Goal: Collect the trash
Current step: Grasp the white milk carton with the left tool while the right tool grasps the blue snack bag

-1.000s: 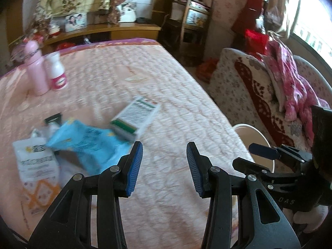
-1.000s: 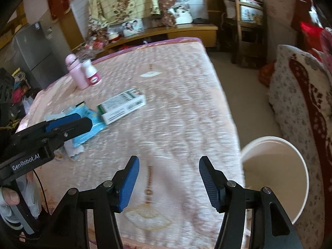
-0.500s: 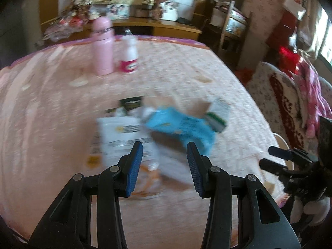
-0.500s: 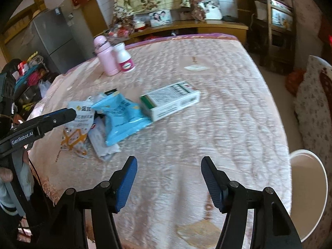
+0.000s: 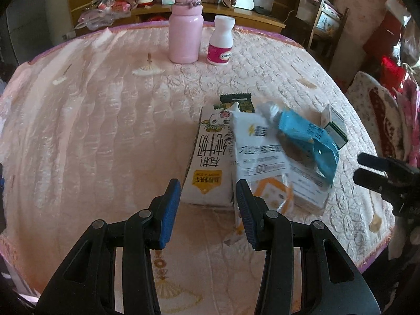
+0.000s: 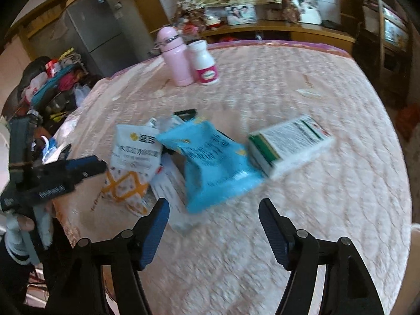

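Left gripper (image 5: 208, 197) fingers apart, empty, just short of milk carton (image 5: 212, 157). Right gripper (image 6: 214, 218) fingers opening, empty, near blue packet (image 6: 215, 162). Advise squaring each across one item before closing.

Pink quilted cover (image 5: 105, 131); pink flask (image 5: 185, 26); blue wrapper (image 6: 210, 165); white carton (image 5: 212, 162), rabbit print, yellow label.

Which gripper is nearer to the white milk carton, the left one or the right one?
Left. The left gripper is right in front of the milk carton. The right gripper, jaws opening, is off beside the blue packet.
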`<move>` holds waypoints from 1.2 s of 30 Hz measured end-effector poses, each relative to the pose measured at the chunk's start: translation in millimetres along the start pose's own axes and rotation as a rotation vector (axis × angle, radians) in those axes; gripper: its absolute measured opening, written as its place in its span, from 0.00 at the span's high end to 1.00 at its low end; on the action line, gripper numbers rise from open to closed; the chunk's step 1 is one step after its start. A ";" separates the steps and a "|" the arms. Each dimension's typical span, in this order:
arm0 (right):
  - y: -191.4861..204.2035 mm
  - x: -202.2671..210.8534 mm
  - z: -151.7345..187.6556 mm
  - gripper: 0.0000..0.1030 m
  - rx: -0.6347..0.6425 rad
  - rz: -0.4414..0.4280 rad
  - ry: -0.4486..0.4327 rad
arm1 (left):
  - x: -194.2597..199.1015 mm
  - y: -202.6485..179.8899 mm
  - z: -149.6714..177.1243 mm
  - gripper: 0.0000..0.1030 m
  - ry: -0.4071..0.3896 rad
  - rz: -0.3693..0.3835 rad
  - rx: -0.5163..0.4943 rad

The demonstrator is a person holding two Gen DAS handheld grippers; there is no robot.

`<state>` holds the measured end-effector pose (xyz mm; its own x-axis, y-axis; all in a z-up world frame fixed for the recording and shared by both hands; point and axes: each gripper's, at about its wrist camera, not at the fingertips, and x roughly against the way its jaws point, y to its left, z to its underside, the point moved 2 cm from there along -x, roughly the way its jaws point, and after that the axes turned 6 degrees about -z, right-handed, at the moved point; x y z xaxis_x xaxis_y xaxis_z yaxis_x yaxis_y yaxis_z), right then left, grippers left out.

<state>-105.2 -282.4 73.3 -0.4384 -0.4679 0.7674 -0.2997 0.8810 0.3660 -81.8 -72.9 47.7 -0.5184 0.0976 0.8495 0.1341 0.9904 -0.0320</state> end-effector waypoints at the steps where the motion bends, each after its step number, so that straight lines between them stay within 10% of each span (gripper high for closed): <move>1: 2.6 -5.6 -5.7 0.33 0.012 -0.008 0.001 | -4.1 -0.8 -1.7 0.59 0.005 0.001 -0.002; 26: -25.2 -72.0 -39.4 0.31 0.053 -0.009 0.084 | -52.8 6.7 -67.6 0.48 0.024 0.189 0.078; 29: -23.3 -62.7 -32.7 0.47 0.058 0.000 0.071 | -61.1 0.5 -72.5 0.44 0.039 0.158 0.045; 36: -31.9 -44.9 -15.0 0.47 0.049 0.074 0.085 | -84.4 -4.0 -83.2 0.43 0.066 0.106 0.023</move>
<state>-63.2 -288.5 35.1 -0.3878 -0.3925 0.8340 -0.3112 0.9074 0.2823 31.7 -93.2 19.9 -0.4460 0.1956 0.8734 0.1653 0.9770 -0.1344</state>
